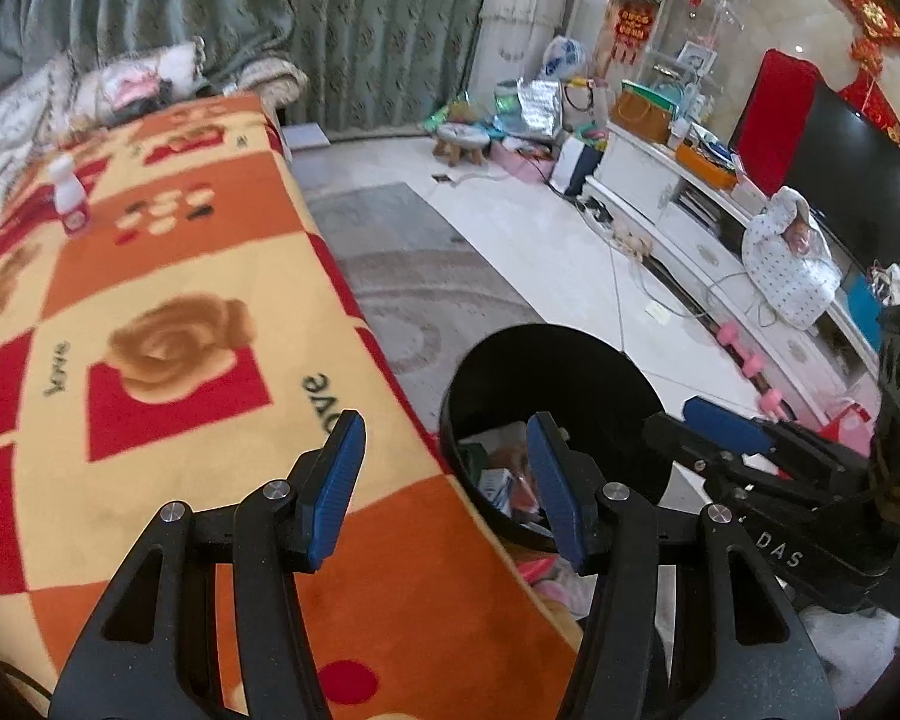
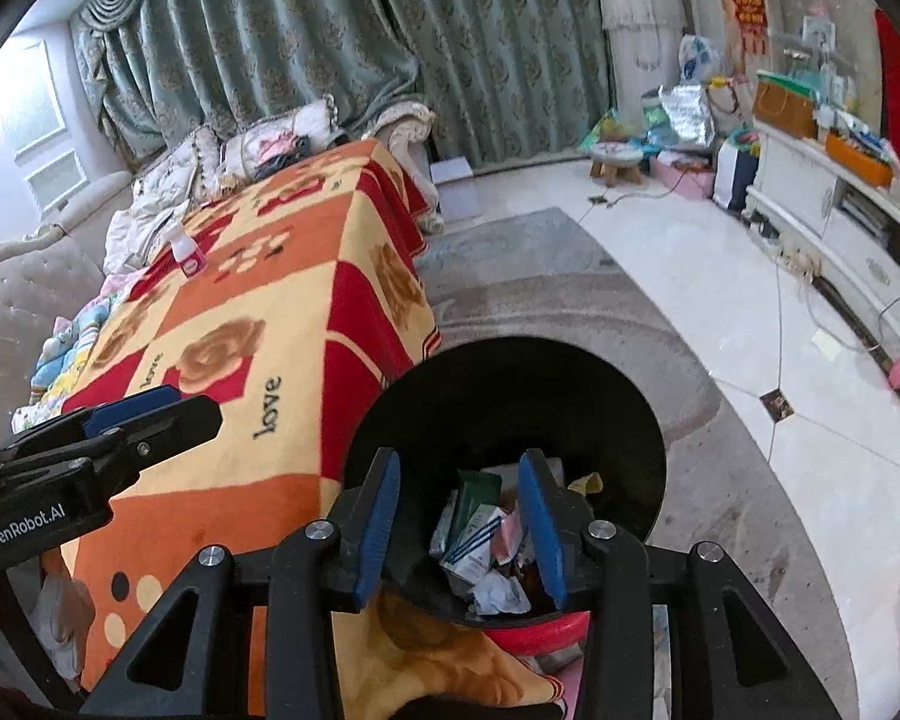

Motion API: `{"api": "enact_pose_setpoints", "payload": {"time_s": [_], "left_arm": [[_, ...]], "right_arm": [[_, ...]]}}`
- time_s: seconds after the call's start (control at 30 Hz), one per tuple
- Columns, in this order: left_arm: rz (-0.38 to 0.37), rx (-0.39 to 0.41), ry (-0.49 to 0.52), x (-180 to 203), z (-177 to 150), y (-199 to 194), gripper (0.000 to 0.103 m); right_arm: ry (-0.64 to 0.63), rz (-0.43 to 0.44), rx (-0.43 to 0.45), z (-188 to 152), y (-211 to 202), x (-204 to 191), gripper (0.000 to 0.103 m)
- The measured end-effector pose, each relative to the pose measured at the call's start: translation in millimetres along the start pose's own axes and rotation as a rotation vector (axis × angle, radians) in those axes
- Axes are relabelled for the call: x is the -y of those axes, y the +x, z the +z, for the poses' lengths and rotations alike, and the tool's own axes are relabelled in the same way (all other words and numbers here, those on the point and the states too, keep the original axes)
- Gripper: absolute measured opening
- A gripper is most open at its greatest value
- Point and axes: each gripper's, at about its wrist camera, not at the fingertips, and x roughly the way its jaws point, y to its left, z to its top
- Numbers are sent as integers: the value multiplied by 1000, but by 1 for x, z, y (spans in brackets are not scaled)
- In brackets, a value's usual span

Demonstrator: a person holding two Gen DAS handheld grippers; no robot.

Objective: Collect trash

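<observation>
Living room with a blanket-covered table [image 1: 180, 324]. From the left wrist, the left tongs [image 1: 447, 486] are wide open and empty; a small bottle [image 1: 69, 198] stands far ahead to their left, the black bin [image 1: 630, 372] just to their right.

From the right wrist, the right tongs [image 2: 459, 525] hang open and empty over the bin [image 2: 630, 420], which already holds wrappers [image 2: 480, 528]. I judge only the bottle [image 2: 186, 255] is left.

A fleecy, matt cloth blanket [image 2: 258, 324] is seen beside a smooth, glossy black plastic bin [image 2: 624, 420] filled with crumpled paper and shiny wrappers [image 2: 480, 534]. Ribbed blue pads [image 1: 336, 492] are carried on matt black plastic arms; the floor tiles [image 2: 750, 324] are polished and the curtain [image 2: 330, 48] is patterned cloth
</observation>
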Motion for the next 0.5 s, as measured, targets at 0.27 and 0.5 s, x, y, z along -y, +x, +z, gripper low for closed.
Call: {"api": "enact_pose_setpoints", "payload": {"time_s": [0.27,0.5], "left_arm": [[2,76,-12,-6,-1,-32,55],[20,111,-8,-10,-7,-48,55]], "right_arm": [[-13,-41,89,2,-29,-22,48],[-14,-46,148,4,-48,-34,66]]}}
